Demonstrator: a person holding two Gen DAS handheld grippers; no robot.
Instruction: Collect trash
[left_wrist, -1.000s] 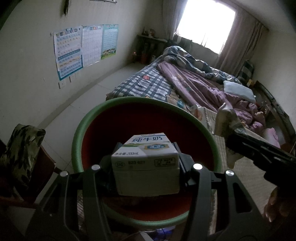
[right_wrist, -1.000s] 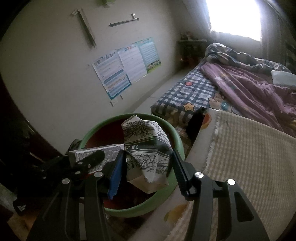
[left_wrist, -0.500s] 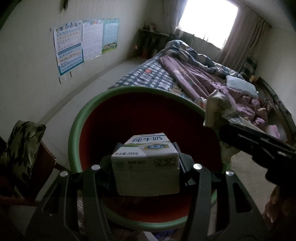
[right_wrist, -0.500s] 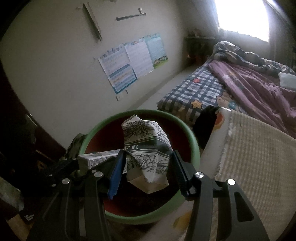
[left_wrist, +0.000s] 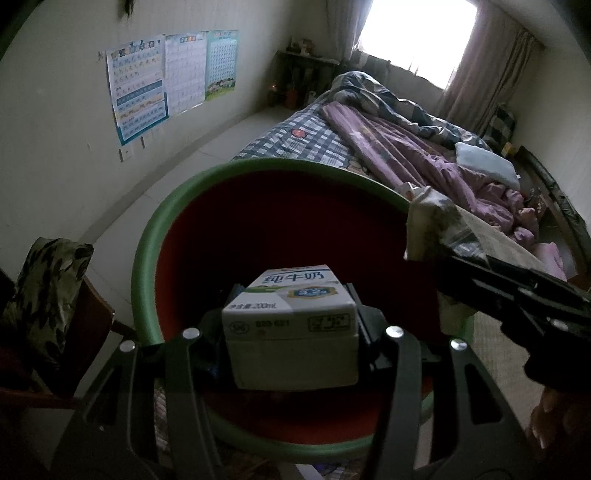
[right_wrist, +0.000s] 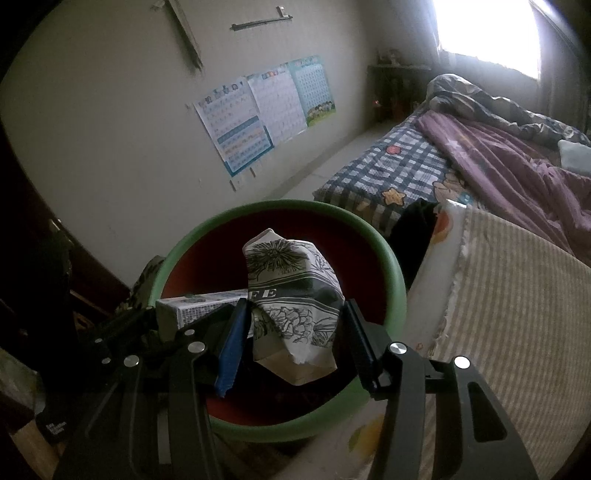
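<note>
1. Since a second ago, both my grippers have come over the round bin with the green rim and red inside (left_wrist: 147, 236), and the bin looks bigger now.
2. My left gripper (left_wrist: 291, 332) pinches a small white milk carton with blue writing (left_wrist: 291, 325) and holds it above the red inside of the bin.
3. My right gripper (right_wrist: 291, 328) pinches a crumpled paper bag with black flower drawings (right_wrist: 291, 288), also above the bin (right_wrist: 391, 280).
4. Past the bin is a bed with a checked sheet and a purple blanket (left_wrist: 388, 147).
5. Bright posters (right_wrist: 258, 110) hang on the wall.
</note>
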